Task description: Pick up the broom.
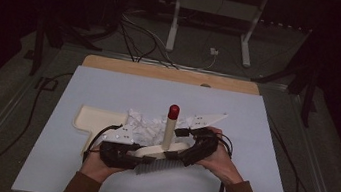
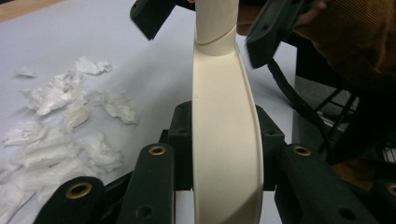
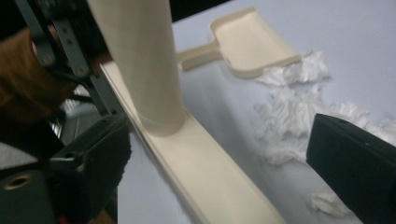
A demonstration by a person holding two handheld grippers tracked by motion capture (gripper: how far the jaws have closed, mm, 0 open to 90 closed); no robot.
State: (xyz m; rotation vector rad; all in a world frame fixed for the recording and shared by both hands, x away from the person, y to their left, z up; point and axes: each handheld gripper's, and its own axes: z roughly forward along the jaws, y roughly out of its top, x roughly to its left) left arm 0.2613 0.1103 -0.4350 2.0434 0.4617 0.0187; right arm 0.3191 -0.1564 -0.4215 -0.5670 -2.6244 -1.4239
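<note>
A cream hand brush (image 1: pixel 161 150) with grey bristles and an upright, red-tipped handle (image 1: pixel 170 129) stands at the near middle of the table. My left gripper (image 1: pixel 141 155) is shut on the brush's cream head (image 2: pixel 224 140), one jaw on each side. My right gripper (image 1: pixel 179 133) stands open around the handle (image 3: pixel 140 60); its left jaw is close to the handle and its right jaw is well off it. Torn white paper scraps (image 1: pixel 141 125) lie just behind the brush. A cream dustpan (image 1: pixel 92 118) lies flat to their left.
The work surface is a pale blue-grey mat (image 1: pixel 253 138) on a wooden table whose far edge (image 1: pixel 171 73) shows. Beyond the table stand a white frame (image 1: pixel 215 11) and several cables on the floor. The scraps (image 3: pixel 299 116) reach up to the dustpan's mouth (image 3: pixel 247 42).
</note>
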